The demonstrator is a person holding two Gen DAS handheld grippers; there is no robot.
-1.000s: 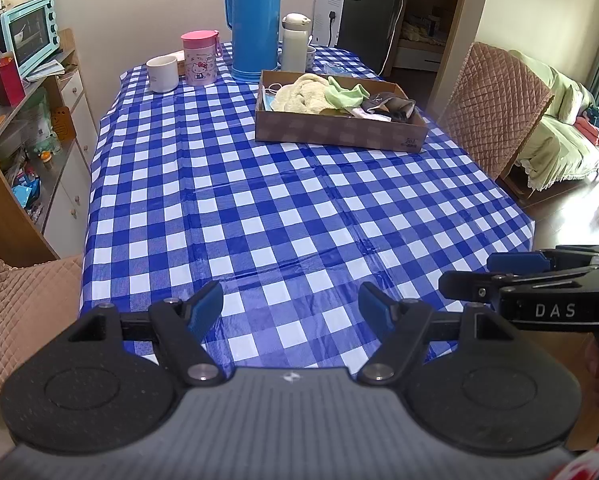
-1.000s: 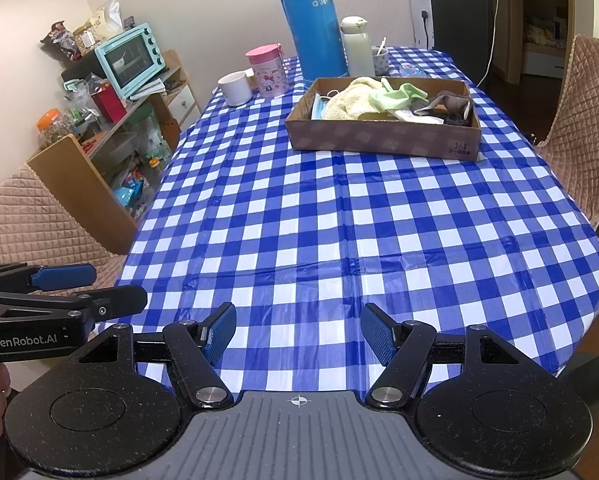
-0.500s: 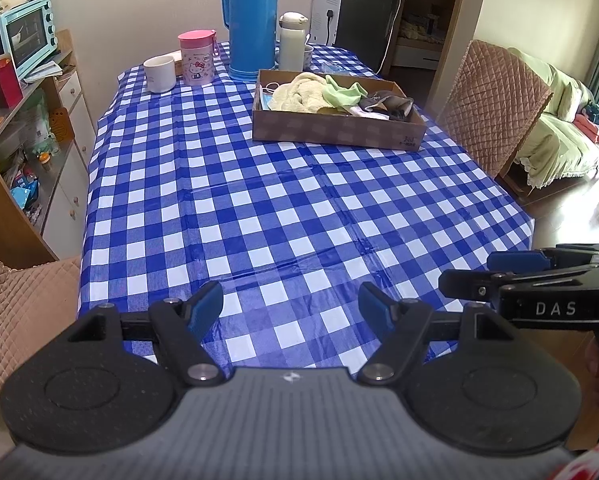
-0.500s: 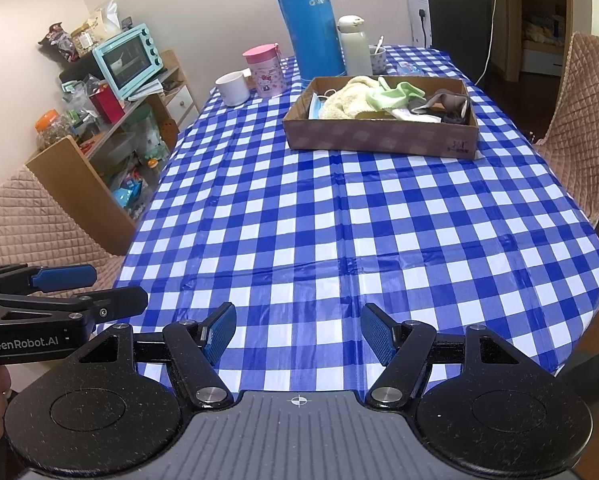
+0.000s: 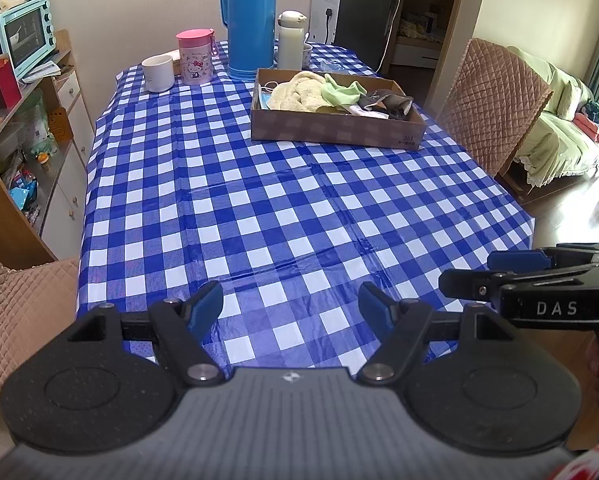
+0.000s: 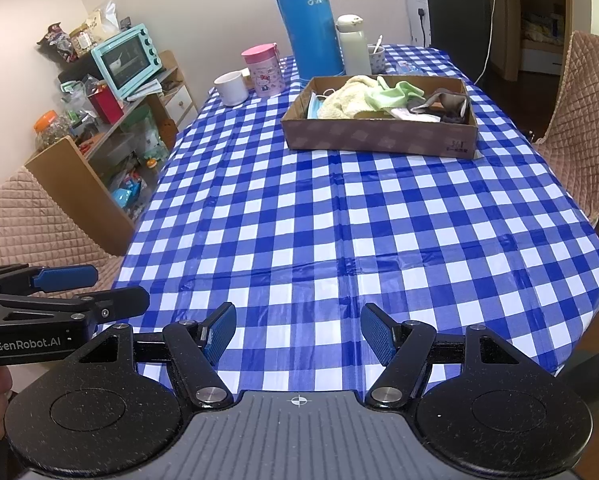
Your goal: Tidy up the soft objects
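Note:
A shallow cardboard box (image 5: 335,130) (image 6: 379,140) stands at the far side of the blue checked table. It holds soft things: a cream towel (image 5: 295,96) (image 6: 345,102), a light green cloth (image 5: 341,92) (image 6: 395,90), a grey-brown cloth (image 5: 387,104) (image 6: 443,102) and a blue face mask (image 6: 314,107). My left gripper (image 5: 290,306) is open and empty over the table's near edge. My right gripper (image 6: 298,332) is open and empty beside it, also at the near edge. Each shows from the side in the other's view.
A blue thermos (image 5: 251,20), a white flask (image 5: 291,40), a pink cup (image 5: 195,56) and a white mug (image 5: 158,72) stand behind the box. Quilted chairs (image 5: 491,100) (image 6: 27,220) flank the table. Shelves with a teal oven (image 6: 125,58) stand left.
Both grippers have drawn back slightly from the table; the box looks a little farther off. Both stay open and empty.

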